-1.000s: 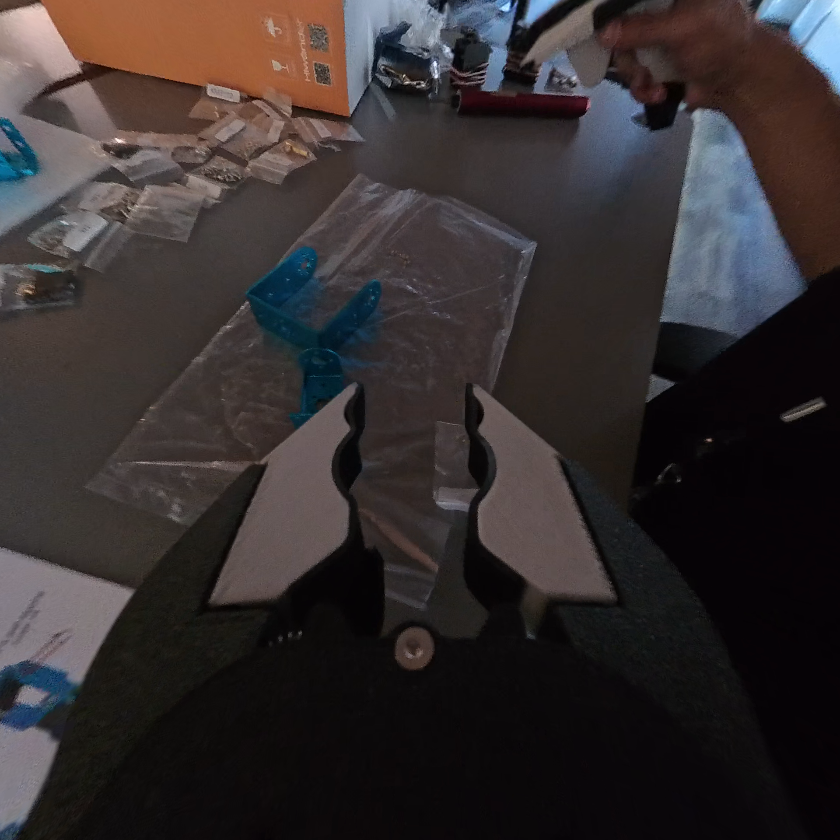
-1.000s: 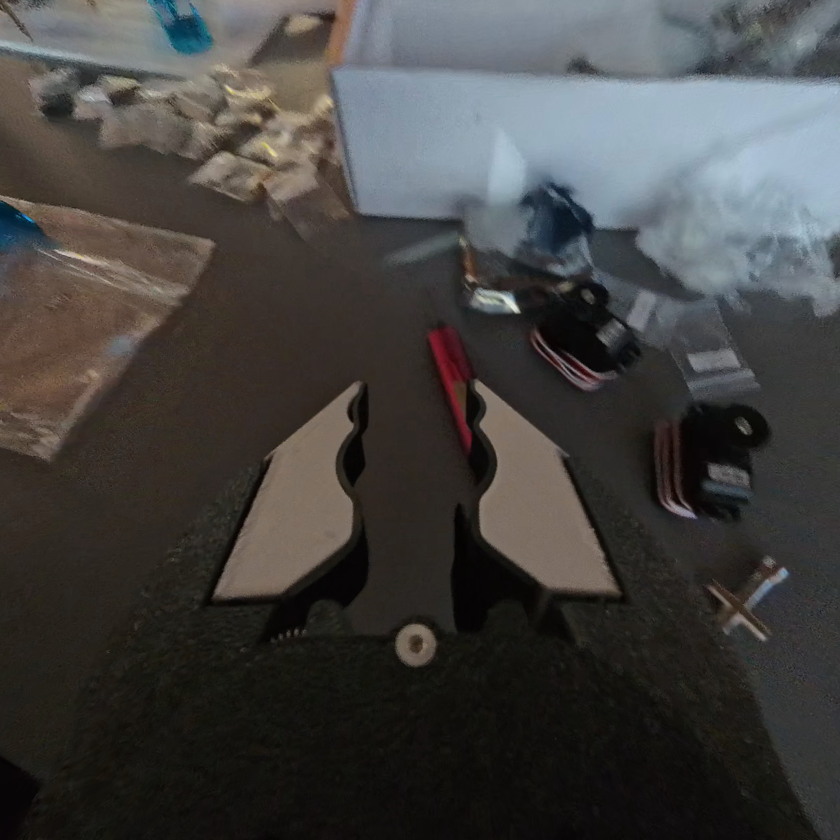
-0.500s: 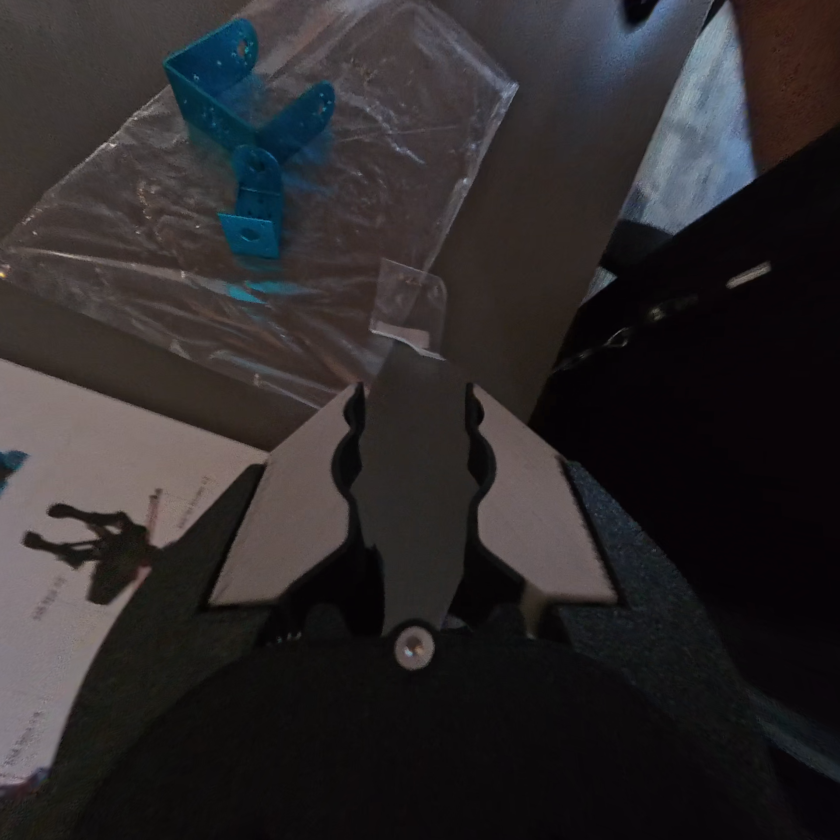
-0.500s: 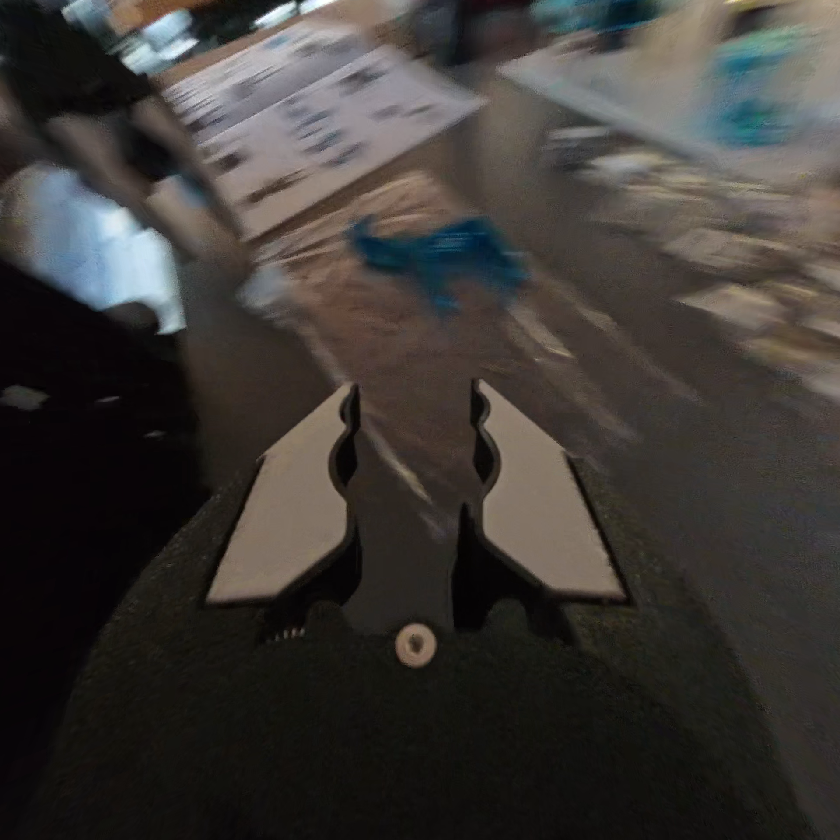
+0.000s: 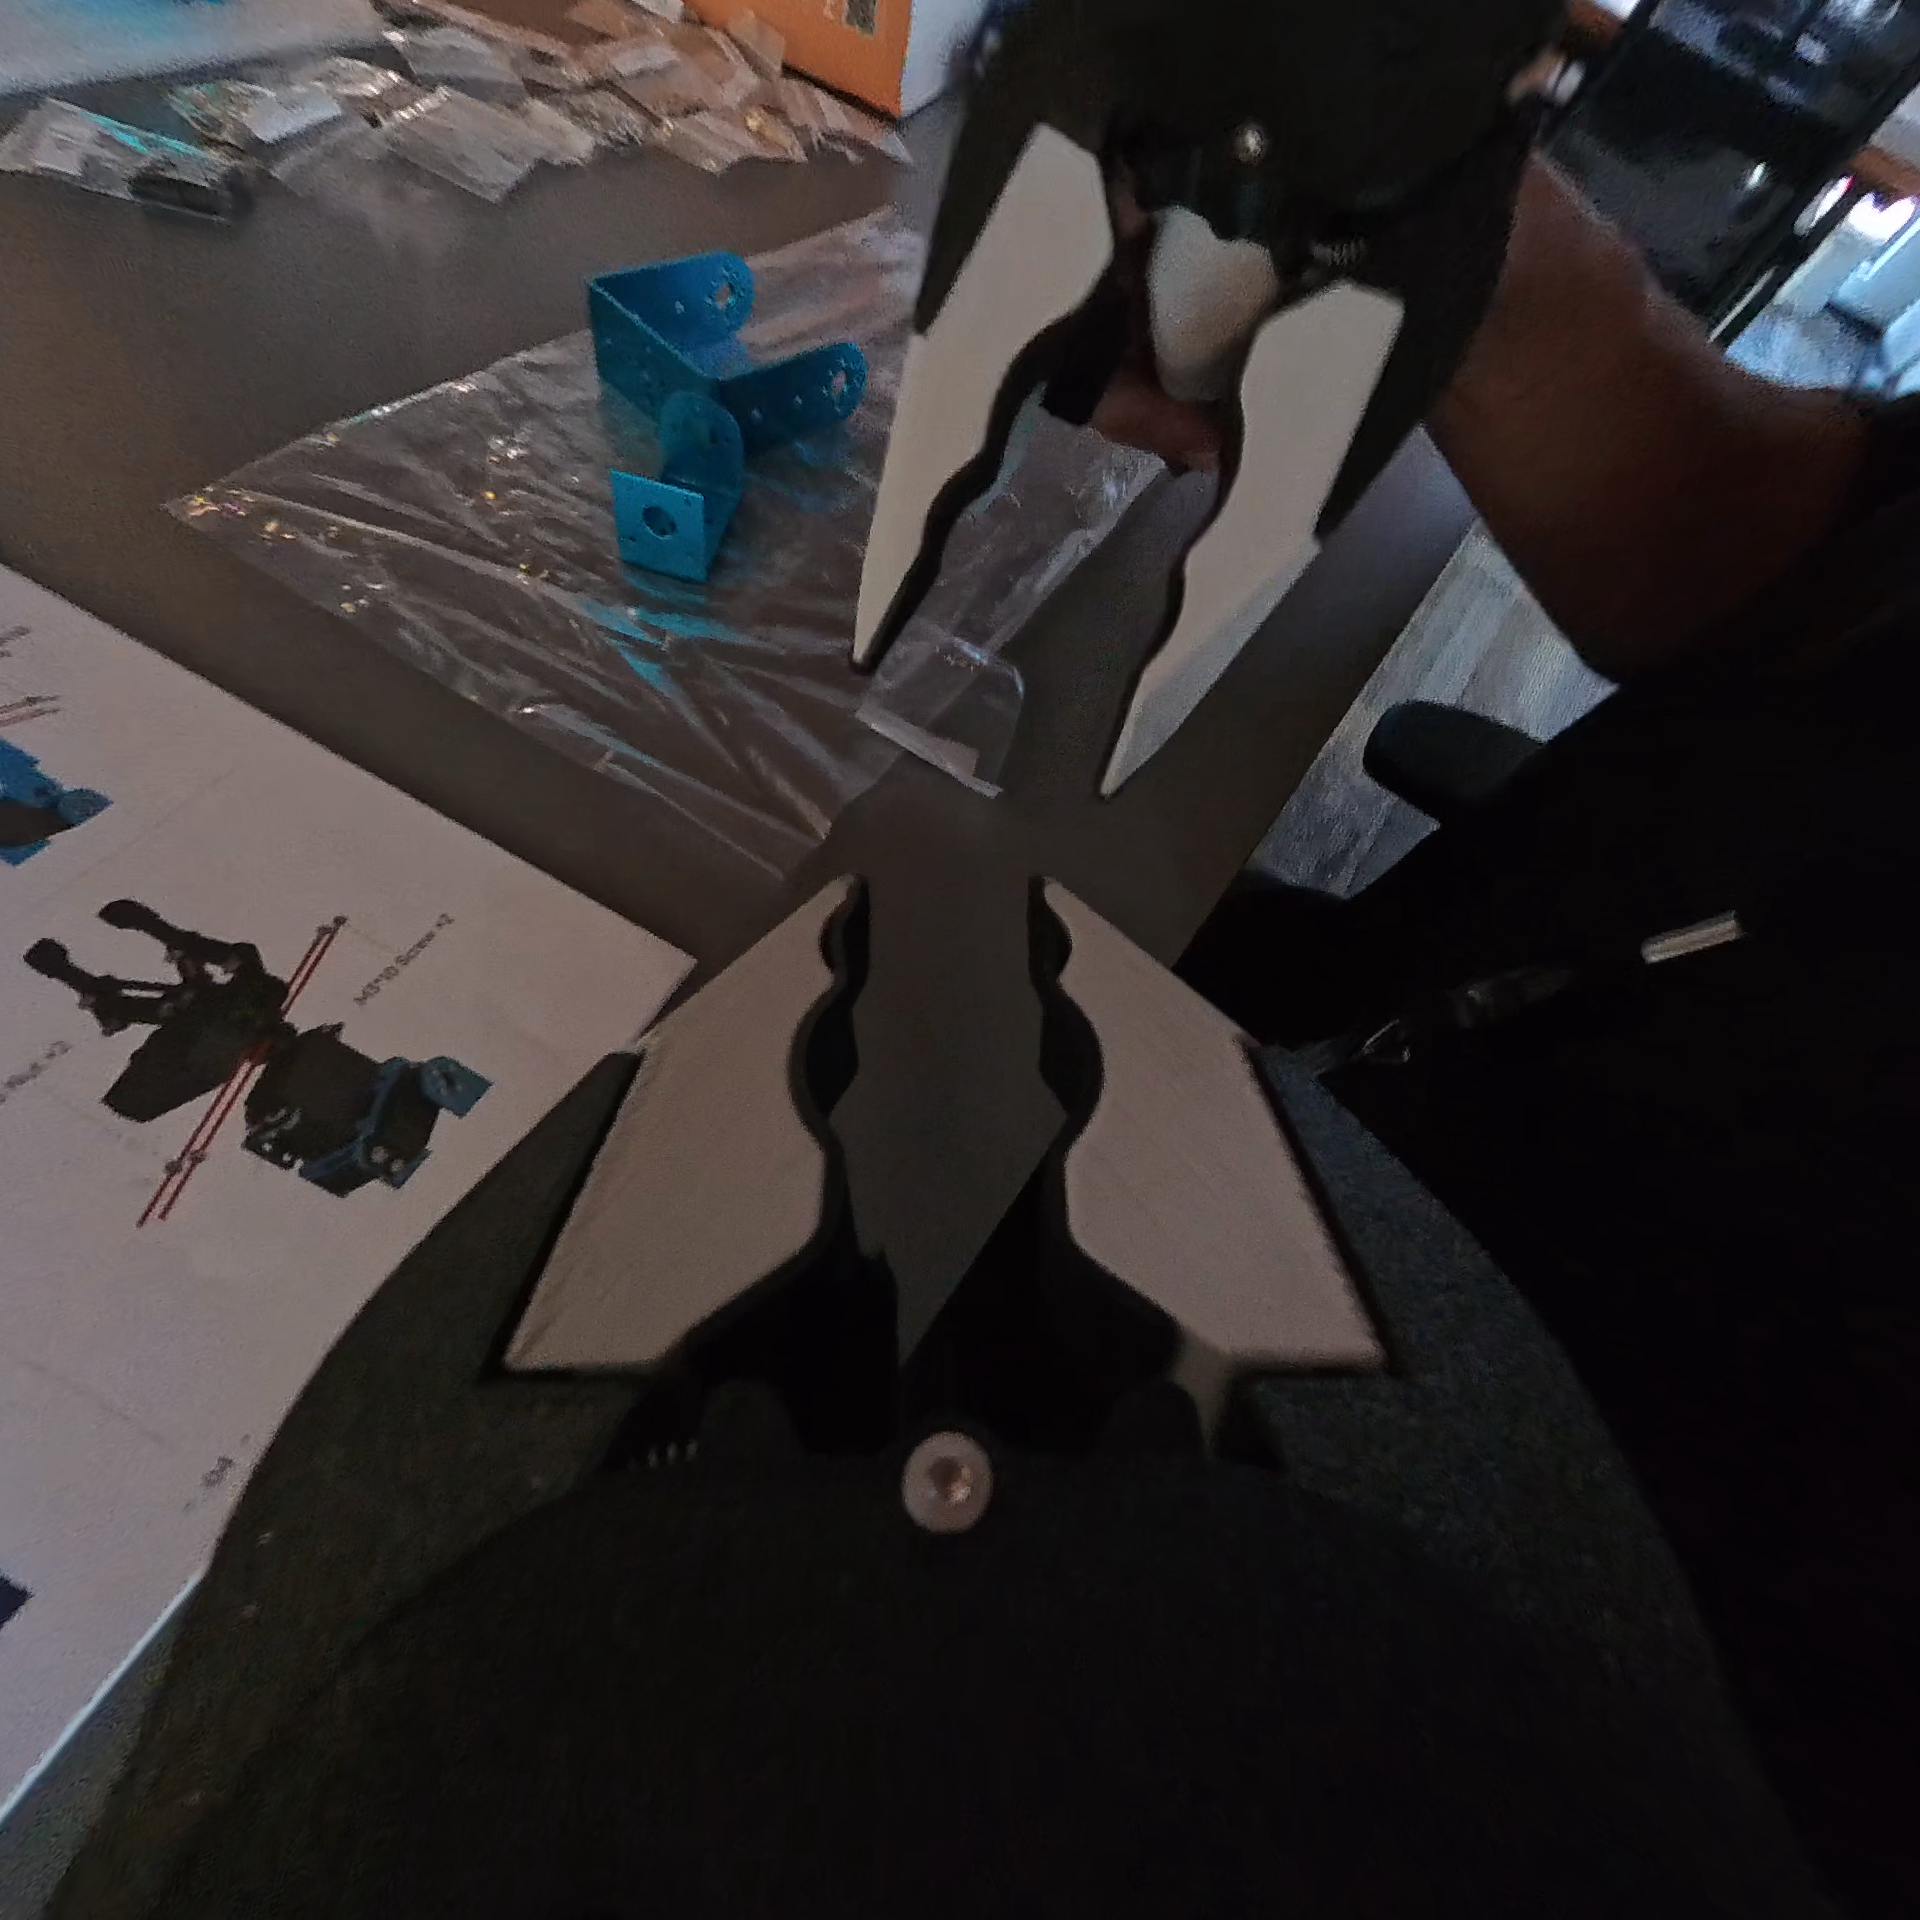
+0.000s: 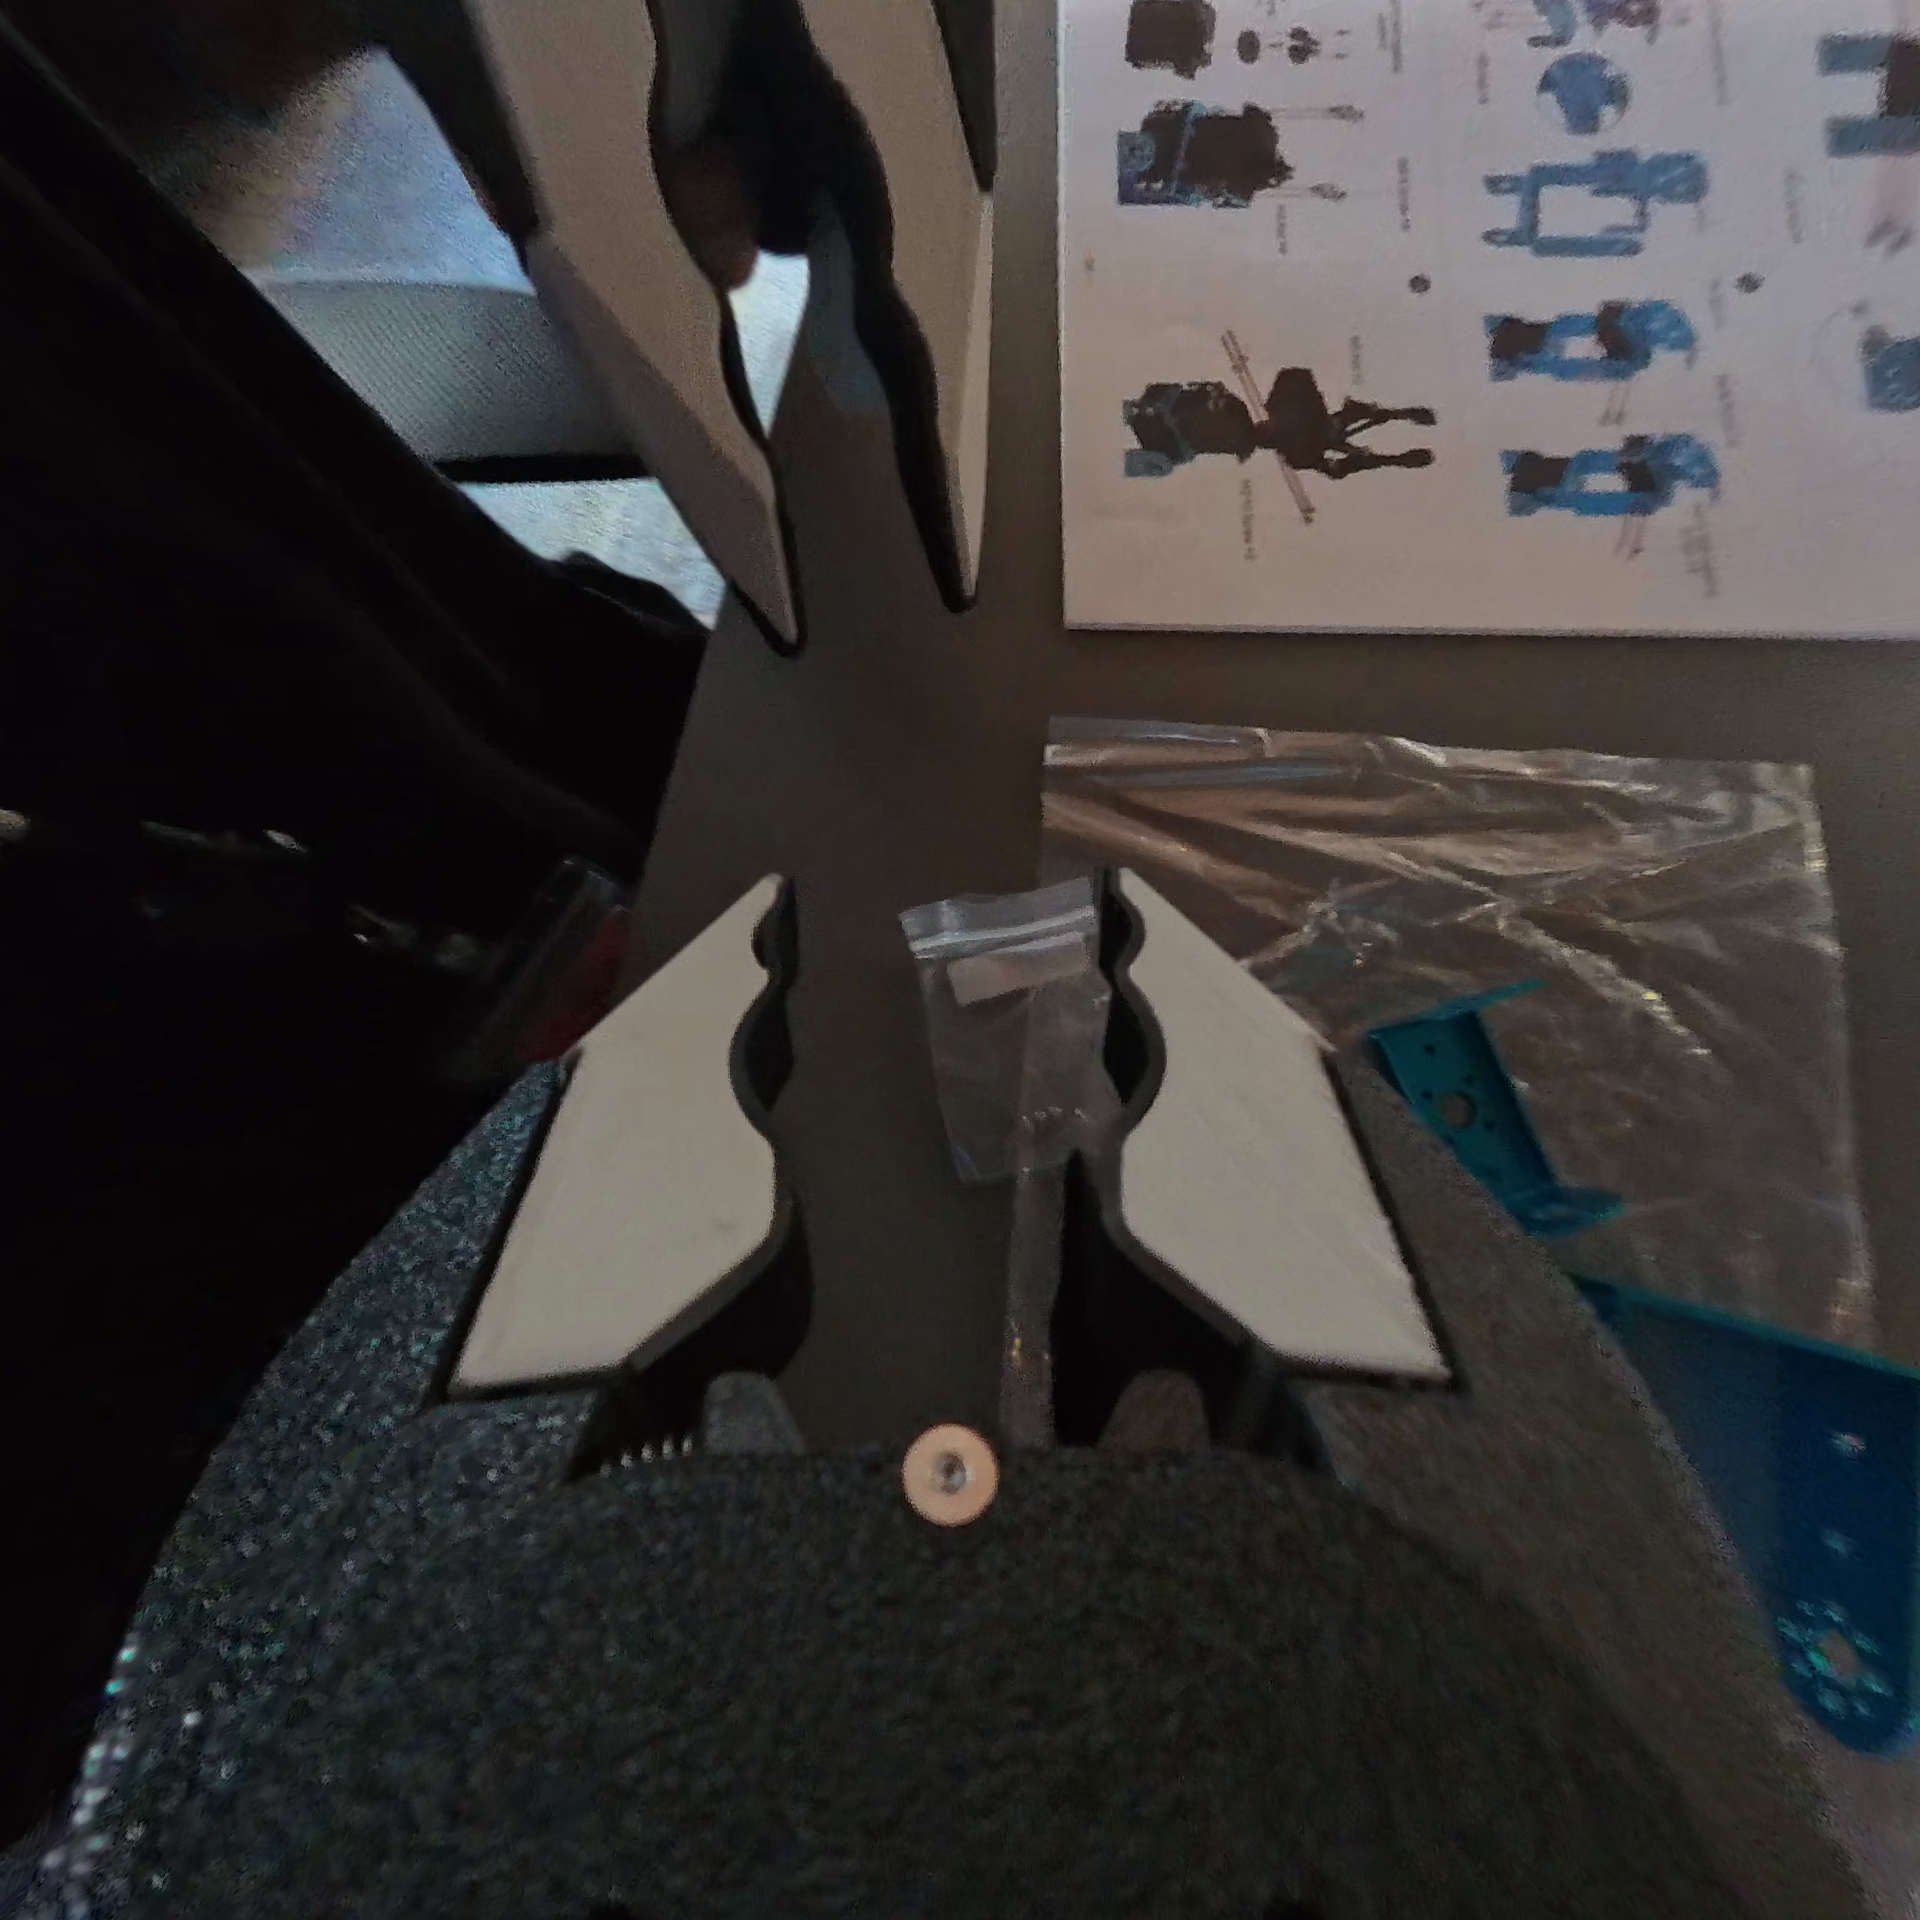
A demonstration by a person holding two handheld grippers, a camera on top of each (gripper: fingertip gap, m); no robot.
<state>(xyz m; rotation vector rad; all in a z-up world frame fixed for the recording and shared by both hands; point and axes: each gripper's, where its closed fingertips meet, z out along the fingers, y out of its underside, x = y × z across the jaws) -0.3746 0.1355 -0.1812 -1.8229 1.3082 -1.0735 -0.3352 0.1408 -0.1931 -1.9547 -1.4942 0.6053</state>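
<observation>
The right gripper [image 6: 948, 883] has swung in from the far clutter of the dark table [image 5: 260, 281] and now faces the left gripper [image 5: 948, 894] tip to tip, near the table's edge by the person's dark clothing.

The right gripper's jaws stand wide, gripping nothing. A small clear plastic zip bag [image 6: 1008, 1039] lies flat on the table between its fingers, close against the inner edge of its right finger. The bag's long axis runs along the fingers, with the sealed strip toward the tips.

The left gripper is part open and empty. The bag lies just ahead of its tips, so the right gripper is the nearer.

To the right gripper's right, touching the small bag's side, spreads a large crinkled clear plastic sheet [image 6: 1455, 883]. On it sit a blue perforated metal U-bracket [image 5: 707, 343] and a smaller blue angle bracket [image 5: 675, 488].

Ahead of the right gripper, beyond the sheet, lies a white printed instruction page [image 6: 1455, 312] with black and blue diagrams. Its small print is blurred.

Far beyond, an orange cardboard box [image 5: 842, 42] and scattered clear parts packets [image 5: 520, 114] carry marks too small to read.
</observation>
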